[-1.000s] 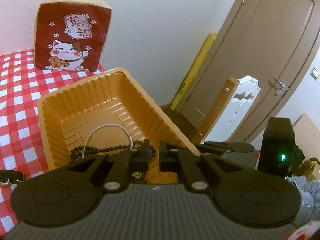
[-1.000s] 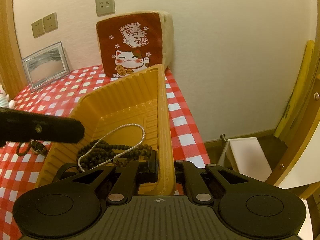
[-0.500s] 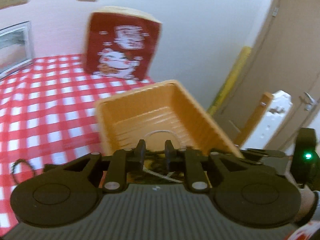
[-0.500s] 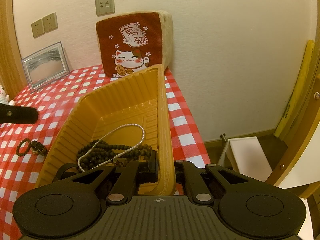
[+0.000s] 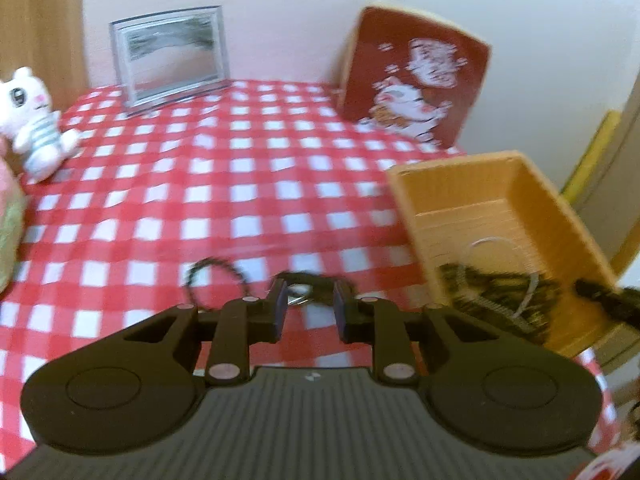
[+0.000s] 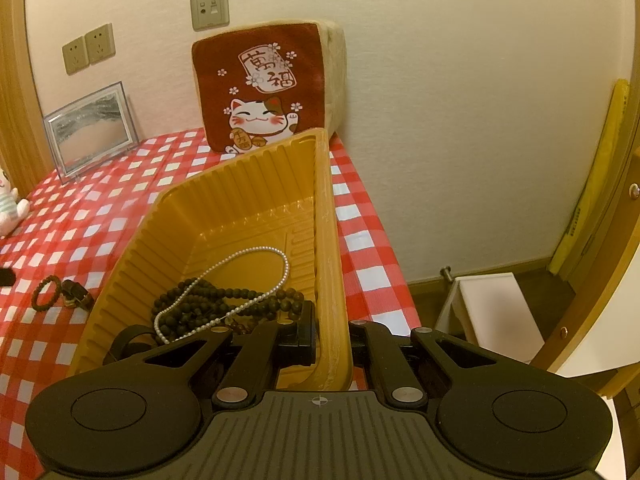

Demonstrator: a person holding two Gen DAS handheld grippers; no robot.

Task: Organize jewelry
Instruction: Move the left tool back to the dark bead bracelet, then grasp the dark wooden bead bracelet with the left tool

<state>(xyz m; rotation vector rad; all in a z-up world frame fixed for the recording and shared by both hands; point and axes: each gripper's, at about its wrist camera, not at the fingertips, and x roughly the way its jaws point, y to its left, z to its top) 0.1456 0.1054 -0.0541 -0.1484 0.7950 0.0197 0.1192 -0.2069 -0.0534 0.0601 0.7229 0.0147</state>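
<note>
An orange ribbed tray point(image 6: 256, 200) holds a pearl necklace point(image 6: 256, 256) and dark bead strands point(image 6: 224, 300). My right gripper point(image 6: 330, 336) is shut on the tray's right wall. The tray also shows in the blurred left wrist view point(image 5: 532, 200). My left gripper point(image 5: 308, 304) is open above the checked cloth, with a small dark and metal piece point(image 5: 304, 286) lying between its fingertips. A dark bead bracelet point(image 5: 212, 276) lies just left of it. Both also show in the right wrist view, the bracelet point(image 6: 46, 294) and the small piece point(image 6: 76, 292), left of the tray.
A lucky-cat cushion point(image 6: 268, 88) leans on the wall behind the tray. A framed picture point(image 5: 168, 52) and a white plush cat point(image 5: 32, 124) stand at the back left. The table edge runs right of the tray, with a white chair point(image 6: 492, 308) below.
My left gripper has swung left, away from above the tray to over the cloth, and its jaws have opened wider around the small piece. The right gripper and tray have not moved.
</note>
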